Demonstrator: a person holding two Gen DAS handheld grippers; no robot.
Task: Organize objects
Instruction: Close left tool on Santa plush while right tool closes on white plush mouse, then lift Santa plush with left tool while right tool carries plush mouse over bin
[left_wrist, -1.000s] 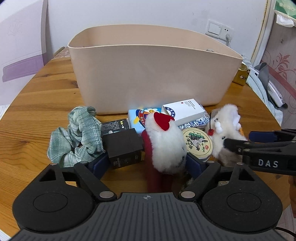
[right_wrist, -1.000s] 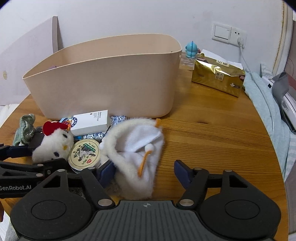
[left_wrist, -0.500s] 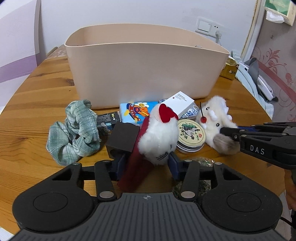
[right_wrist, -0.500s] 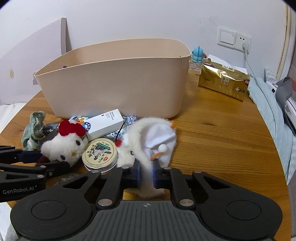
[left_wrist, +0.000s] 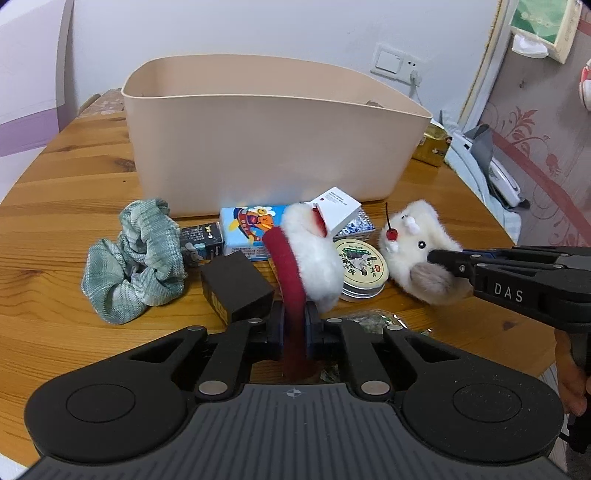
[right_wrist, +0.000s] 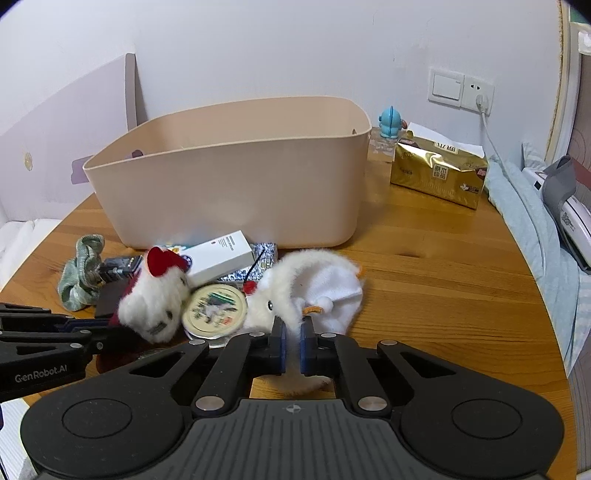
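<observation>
Left gripper (left_wrist: 294, 321): pinched nearly closed on the dark red band of the white plush with the red bow (left_wrist: 314, 254); the band runs straight back between the blue pads, and the plush's furry body sits just ahead of the fingertips

Right gripper (right_wrist: 291, 341): pinched nearly closed on the fur of the white plush with the cherry (right_wrist: 295, 291); a thin sliver of white fur shows between the pads, and the plush's head and white cloth spread ahead and to the right of the fingertips

Bin (left_wrist: 273, 147): large beige tub standing on the wooden table (left_wrist: 55, 206), well ahead of both tools, open side up

Round tin (left_wrist: 360, 266): lies flat between the two plush toys, touching both, ahead and right of the left tool

Black box (left_wrist: 236, 286): just ahead and left of the left fingertips, tilted on the table

Green scrunchie (left_wrist: 136, 258): farther left of the black box, beside a small dark packet (left_wrist: 202, 240)

Cartoon packet (left_wrist: 251, 229): ahead of the left tool, lying against the foot of the bin

White carton (left_wrist: 336, 208): propped behind the red-bow plush, resting on a blue-patterned item

Gold pack (right_wrist: 437, 171): far ahead and right of the right tool, beside the bin, with a small blue figure (right_wrist: 390, 122) behind it
</observation>
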